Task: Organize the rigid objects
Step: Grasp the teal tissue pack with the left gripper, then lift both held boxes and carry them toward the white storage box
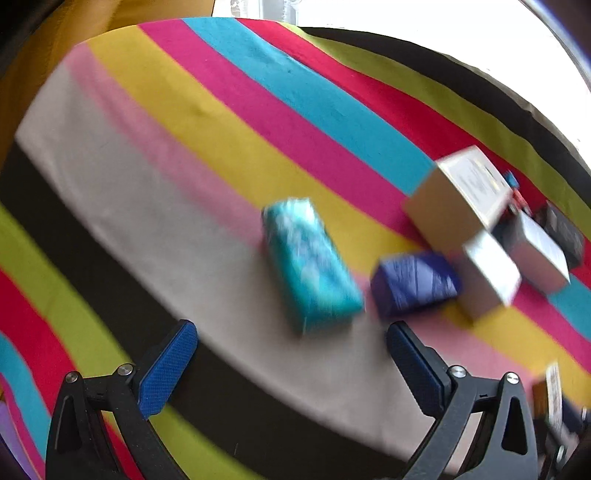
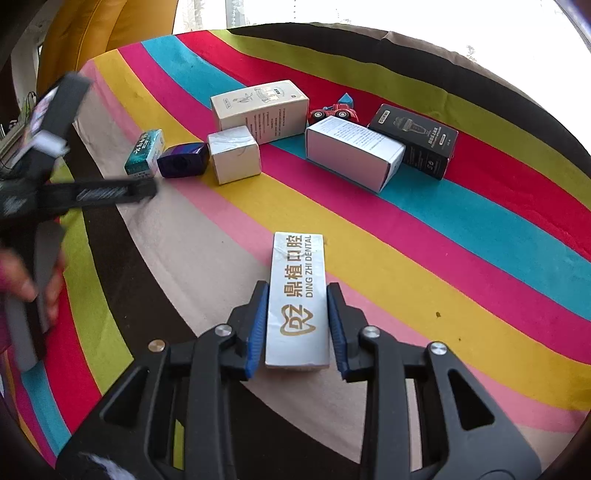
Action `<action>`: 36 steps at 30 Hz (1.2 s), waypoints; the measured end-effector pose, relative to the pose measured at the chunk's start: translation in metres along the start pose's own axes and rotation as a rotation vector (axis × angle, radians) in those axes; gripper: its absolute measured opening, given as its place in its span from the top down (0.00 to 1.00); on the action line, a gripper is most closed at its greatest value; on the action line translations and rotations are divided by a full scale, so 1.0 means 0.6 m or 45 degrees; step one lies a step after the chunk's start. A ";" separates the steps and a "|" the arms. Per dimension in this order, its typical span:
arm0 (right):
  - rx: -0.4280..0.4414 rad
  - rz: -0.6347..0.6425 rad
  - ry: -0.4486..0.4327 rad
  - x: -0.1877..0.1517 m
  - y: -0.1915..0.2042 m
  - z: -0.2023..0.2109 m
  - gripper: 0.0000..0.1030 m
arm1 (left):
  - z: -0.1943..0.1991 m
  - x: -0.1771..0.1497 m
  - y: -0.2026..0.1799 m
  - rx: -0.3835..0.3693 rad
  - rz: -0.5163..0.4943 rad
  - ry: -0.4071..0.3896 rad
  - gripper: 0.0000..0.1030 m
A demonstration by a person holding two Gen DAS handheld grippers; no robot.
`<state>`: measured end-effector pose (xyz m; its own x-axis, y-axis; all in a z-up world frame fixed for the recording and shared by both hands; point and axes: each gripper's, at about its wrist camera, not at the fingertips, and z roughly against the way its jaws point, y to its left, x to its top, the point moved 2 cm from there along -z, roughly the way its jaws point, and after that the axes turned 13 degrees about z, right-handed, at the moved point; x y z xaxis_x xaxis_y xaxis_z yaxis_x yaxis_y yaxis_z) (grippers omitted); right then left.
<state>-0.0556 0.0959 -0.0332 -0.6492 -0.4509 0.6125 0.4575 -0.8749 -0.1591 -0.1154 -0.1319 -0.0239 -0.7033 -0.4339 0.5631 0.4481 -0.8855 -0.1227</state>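
My right gripper (image 2: 297, 295) is shut on a long white "Ding Zhi Dental" box (image 2: 298, 295), held just above the striped cloth. My left gripper (image 1: 291, 332) is open and empty, just short of a teal box (image 1: 310, 266) that lies on the cloth with a dark blue box (image 1: 413, 282) to its right. In the right wrist view the teal box (image 2: 144, 152) and the dark blue box (image 2: 183, 160) sit at the left end of a row of boxes, and the left gripper (image 2: 110, 194) shows blurred beside them.
A small white cube box (image 2: 234, 153), a tall cream box (image 2: 260, 109), a white box (image 2: 352, 151), a black shaver box (image 2: 417, 140) and a red toy car (image 2: 334, 110) lie on the striped cloth (image 2: 443, 258). A yellow chair (image 2: 103, 33) stands behind.
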 end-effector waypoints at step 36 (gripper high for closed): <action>-0.009 -0.009 -0.002 -0.001 -0.013 0.003 0.67 | 0.142 -0.158 -0.040 -0.247 -0.307 -0.046 0.66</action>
<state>-0.0576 0.1030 -0.0309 -0.6512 -0.4447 0.6150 0.4490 -0.8790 -0.1602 -0.0123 -0.0554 -0.0049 -0.7547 -0.2046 0.6233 0.1546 -0.9788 -0.1341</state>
